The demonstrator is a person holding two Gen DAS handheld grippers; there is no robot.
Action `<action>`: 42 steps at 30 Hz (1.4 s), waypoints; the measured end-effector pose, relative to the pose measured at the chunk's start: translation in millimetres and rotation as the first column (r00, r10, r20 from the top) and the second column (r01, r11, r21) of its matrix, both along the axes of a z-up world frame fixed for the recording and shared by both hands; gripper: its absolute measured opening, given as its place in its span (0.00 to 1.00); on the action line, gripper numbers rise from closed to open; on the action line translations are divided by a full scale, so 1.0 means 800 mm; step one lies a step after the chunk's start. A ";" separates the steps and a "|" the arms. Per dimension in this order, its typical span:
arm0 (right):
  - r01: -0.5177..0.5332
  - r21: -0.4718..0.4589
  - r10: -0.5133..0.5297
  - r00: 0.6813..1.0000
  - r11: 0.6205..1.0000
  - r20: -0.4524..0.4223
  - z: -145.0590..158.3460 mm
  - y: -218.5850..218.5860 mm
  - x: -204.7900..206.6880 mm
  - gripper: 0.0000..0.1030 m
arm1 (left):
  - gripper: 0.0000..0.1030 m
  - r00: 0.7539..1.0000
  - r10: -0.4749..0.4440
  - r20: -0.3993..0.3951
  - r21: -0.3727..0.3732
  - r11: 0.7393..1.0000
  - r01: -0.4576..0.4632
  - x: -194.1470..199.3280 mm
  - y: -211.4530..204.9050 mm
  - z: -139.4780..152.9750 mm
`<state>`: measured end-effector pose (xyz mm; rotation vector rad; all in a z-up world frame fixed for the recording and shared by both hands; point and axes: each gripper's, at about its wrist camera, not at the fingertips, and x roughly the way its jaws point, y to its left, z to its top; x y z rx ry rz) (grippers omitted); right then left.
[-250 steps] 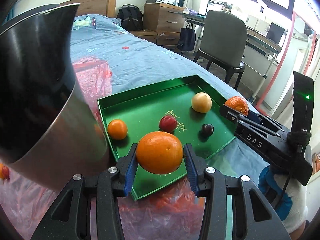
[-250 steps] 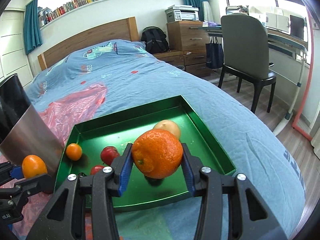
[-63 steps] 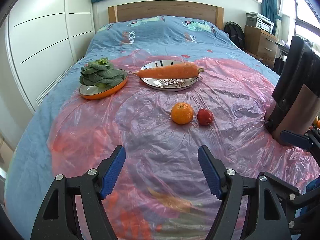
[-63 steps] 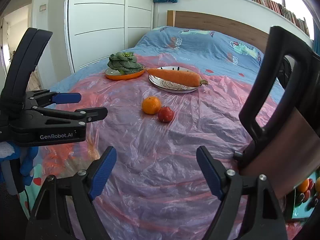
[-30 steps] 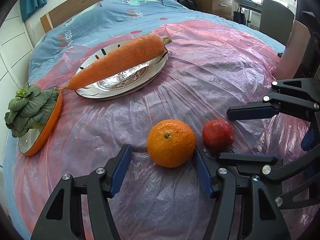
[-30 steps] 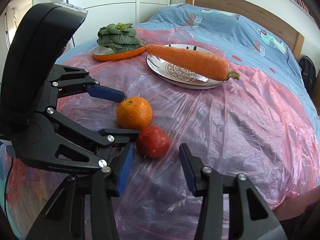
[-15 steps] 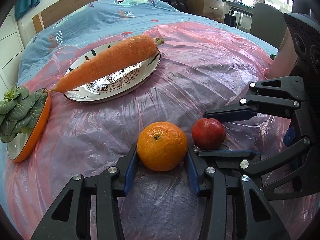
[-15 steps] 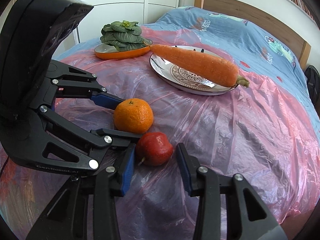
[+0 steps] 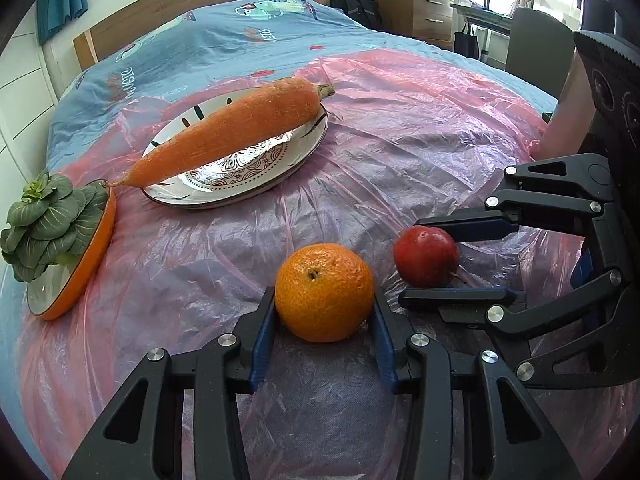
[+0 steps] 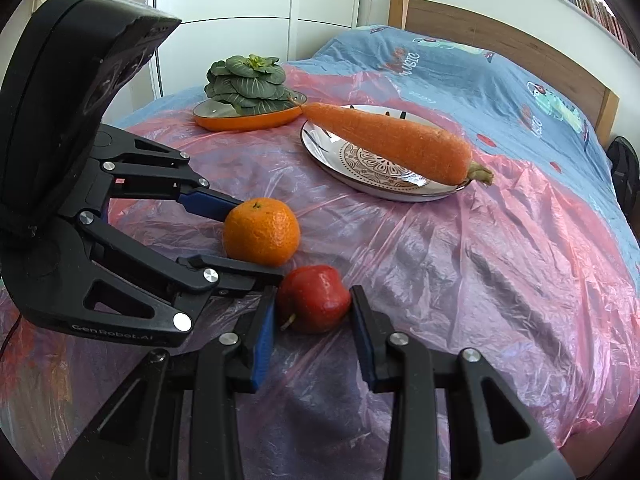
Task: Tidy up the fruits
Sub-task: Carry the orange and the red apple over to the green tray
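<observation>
A: What's on the bed [image 9: 224, 44]?
B: Pink plastic sheet [image 9: 400, 128] over blue cover. On sheet: orange [image 9: 324, 291], red fruit [image 9: 425, 256], patterned plate [image 9: 240, 184], orange-rimmed dish [image 9: 86, 256].

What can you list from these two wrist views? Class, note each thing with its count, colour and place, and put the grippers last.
orange: 1, orange, on the pink sheet, between the left gripper's pads.
red fruit: 1, red, on the sheet right of the orange, between the right gripper's pads.
carrot: 1, orange, lying across the patterned plate.
patterned plate: 1, white with dark pattern, behind the fruits.
leafy greens: 1 bunch, green, on the orange dish.
orange dish: 1, orange rim, beside the plate.
plastic sheet: 1, pink, spread over the bed.
bedspread: 1, blue, printed.
left gripper: 1, black with blue pads, closed on the orange.
right gripper: 1, black with blue pads, closed on the red fruit.
</observation>
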<state>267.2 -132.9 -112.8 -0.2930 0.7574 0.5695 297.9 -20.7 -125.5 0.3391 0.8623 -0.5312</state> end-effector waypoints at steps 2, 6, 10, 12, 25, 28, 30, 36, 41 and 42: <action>0.003 -0.002 -0.003 1.000 1.000 0.001 0.003 -0.001 -0.003 0.60 | 0.37 1.000 0.011 0.003 0.002 1.000 -0.011 -0.004 0.003 0.004; 0.011 -0.005 -0.011 1.000 1.000 0.006 0.014 -0.004 -0.011 0.60 | 0.37 0.999 0.031 0.007 -0.001 1.000 -0.031 -0.012 0.008 0.016; 0.017 -0.005 -0.017 1.000 1.000 0.015 0.029 -0.005 -0.022 0.60 | 0.37 0.999 0.042 0.025 0.003 0.999 -0.042 -0.024 0.011 0.032; 0.019 -0.002 -0.019 1.000 1.000 0.015 0.037 -0.005 -0.030 0.60 | 0.37 0.998 0.054 0.030 0.004 0.999 -0.054 -0.031 0.014 0.040; 0.046 0.024 -0.046 0.999 0.999 0.008 0.081 -0.026 -0.108 0.60 | 0.37 0.994 0.104 0.026 0.027 0.994 -0.105 -0.109 0.018 0.073; 0.053 0.022 -0.053 0.999 0.998 0.006 0.089 -0.036 -0.129 0.60 | 0.37 0.994 0.103 0.024 0.021 0.994 -0.104 -0.132 0.010 0.081; 0.063 0.025 -0.063 0.998 0.998 0.002 0.091 -0.044 -0.144 0.60 | 0.37 0.994 0.106 0.020 0.012 0.994 -0.107 -0.147 0.004 0.086; 0.115 0.037 -0.114 0.993 0.993 -0.028 0.091 -0.079 -0.186 0.60 | 0.37 0.992 0.128 0.008 -0.009 0.992 -0.128 -0.185 -0.021 0.097; 0.176 0.037 -0.175 0.983 0.984 -0.051 0.089 -0.118 -0.217 0.60 | 0.37 0.993 0.118 0.004 -0.014 0.993 -0.118 -0.211 -0.048 0.104; 0.189 0.035 -0.187 0.981 0.981 -0.053 0.089 -0.127 -0.222 0.60 | 0.37 0.994 0.114 0.005 -0.012 0.993 -0.114 -0.215 -0.054 0.106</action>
